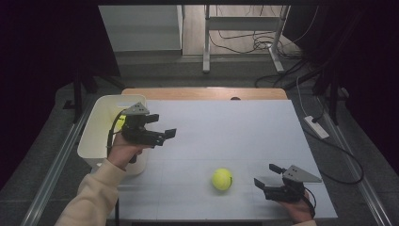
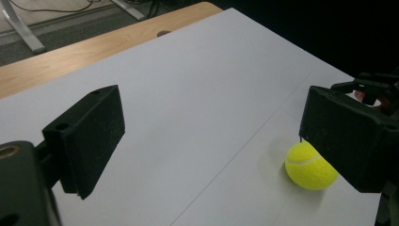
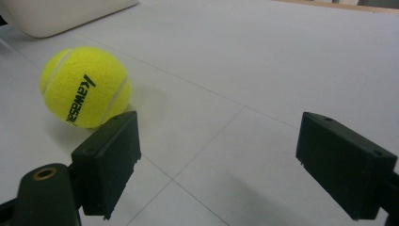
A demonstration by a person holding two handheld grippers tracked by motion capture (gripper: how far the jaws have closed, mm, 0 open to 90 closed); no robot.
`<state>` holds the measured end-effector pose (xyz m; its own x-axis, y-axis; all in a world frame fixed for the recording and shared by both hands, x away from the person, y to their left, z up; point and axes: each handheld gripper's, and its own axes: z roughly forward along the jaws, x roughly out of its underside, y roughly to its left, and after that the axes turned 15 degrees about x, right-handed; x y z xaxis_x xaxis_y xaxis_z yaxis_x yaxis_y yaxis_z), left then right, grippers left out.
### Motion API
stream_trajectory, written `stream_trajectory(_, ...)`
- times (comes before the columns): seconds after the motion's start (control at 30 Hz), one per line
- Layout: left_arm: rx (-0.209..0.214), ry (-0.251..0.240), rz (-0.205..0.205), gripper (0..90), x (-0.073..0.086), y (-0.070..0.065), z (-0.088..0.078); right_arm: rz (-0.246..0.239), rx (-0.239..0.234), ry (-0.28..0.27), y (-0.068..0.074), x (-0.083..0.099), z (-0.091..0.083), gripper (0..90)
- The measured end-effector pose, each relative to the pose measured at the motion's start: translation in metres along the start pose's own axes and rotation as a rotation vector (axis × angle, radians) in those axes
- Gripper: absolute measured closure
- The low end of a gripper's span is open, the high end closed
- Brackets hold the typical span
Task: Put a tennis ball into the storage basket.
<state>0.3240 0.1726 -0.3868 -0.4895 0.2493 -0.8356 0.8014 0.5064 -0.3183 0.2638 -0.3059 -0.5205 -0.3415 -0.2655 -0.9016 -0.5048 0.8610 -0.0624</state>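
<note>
Tennis ball (image 1: 221,179): light, fuzzy, springy; rolls easily, so I'd pinch it across the middle.
Left gripper (image 1: 162,135): jaws apart, empty.
Right gripper (image 1: 266,175): jaws apart, empty.

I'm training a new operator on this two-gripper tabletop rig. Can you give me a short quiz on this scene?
1. True or false: the tennis ball is clamped in the right gripper.
2. Which gripper is beside the white bin: A left, B right?
3. What word is printed on the ball?

Key
1. False: it lies free on the table, just off the open jaws.
2. A: the left gripper, also open.
3. In the right gripper view it reads Kawasaki, the end partly hidden.
</note>
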Motion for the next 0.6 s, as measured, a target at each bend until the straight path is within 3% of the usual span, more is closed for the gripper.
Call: stream_trajectory(0.6, 0.052, 0.050, 0.024, 7.6, 0.001, -0.015, 0.018, 0.001, 0.004, -0.003, 0.000, 0.001, -0.003, 14.0)
